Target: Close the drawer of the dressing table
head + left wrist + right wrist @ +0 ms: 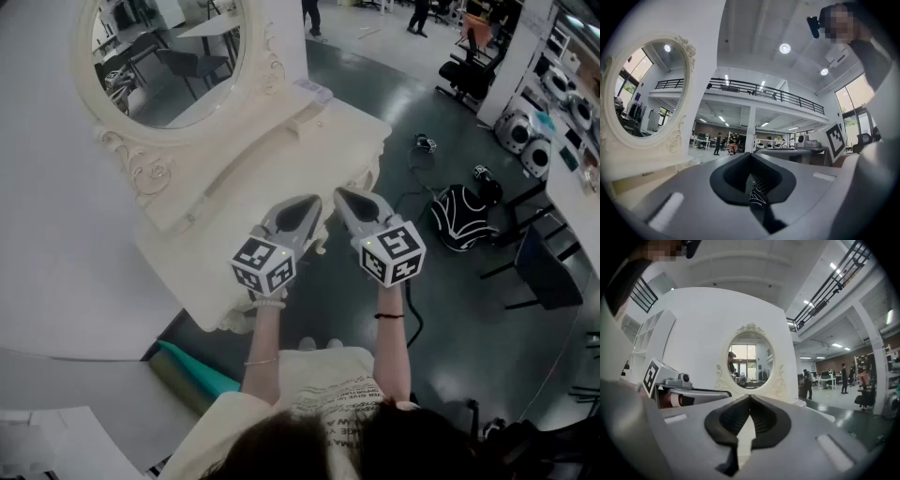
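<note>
I count two: left hand-held gripper (307,204) and right hand-held gripper (347,197), jaws together, empty. One oval mirror (169,47) tops one dressing table surface (354,124) at eleven o'clock; dark floor (403,94).

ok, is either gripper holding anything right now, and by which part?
Nothing is held. The left gripper and the right gripper both have their fingers closed together with nothing between them, in the air near the dressing table.

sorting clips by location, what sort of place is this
Probably a big open lab or workshop hall, not a home. The white dressing table stands on a dark polished floor, with a railed mezzanine overhead and work desks behind.
</note>
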The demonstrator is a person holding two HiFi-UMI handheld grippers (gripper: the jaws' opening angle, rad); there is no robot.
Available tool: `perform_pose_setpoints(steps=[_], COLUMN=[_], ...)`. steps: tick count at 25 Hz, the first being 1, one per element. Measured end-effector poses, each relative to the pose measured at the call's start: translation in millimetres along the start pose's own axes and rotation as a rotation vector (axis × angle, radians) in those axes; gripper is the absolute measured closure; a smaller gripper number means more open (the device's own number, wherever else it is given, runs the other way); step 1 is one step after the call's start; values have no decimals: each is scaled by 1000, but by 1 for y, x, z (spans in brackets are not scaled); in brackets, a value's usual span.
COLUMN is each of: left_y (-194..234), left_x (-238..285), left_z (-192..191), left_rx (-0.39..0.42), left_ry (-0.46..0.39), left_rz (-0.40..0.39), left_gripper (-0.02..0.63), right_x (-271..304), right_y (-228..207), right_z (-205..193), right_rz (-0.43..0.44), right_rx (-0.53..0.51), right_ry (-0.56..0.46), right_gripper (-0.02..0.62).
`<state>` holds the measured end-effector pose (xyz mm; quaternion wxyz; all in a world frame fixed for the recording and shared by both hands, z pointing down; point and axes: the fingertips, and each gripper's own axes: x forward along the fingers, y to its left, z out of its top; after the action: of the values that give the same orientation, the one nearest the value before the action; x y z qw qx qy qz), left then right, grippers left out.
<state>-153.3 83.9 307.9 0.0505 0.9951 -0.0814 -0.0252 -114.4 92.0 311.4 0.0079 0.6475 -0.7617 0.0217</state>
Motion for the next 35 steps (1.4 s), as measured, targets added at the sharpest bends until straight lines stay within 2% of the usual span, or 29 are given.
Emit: perform_pose_setpoints(steps=[9, 20, 27, 30, 35], left_y=[-13, -41, -42, -41, -22], left_x=[1, 2, 2, 3, 9], left_z=[-1, -10, -26, -26, -26], left_rx=[-12, -19, -34, -24, -31], left_ry=[-10, -7, 23, 28, 25], left_rz=[-5, 18, 34, 17, 13], left_gripper=[607, 607, 607, 607, 607], right_x=[-14, -41, -41, -36, -19], right_y=[2, -6, -8, -11, -19], right_z=[5, -4, -14, -16, -17], right_rz=[11, 9, 23, 26, 24], right_rx=[27, 45, 74, 90, 90], right_ry=[-37, -28, -18, -22, -14], right_gripper=[592, 592, 592, 592, 592])
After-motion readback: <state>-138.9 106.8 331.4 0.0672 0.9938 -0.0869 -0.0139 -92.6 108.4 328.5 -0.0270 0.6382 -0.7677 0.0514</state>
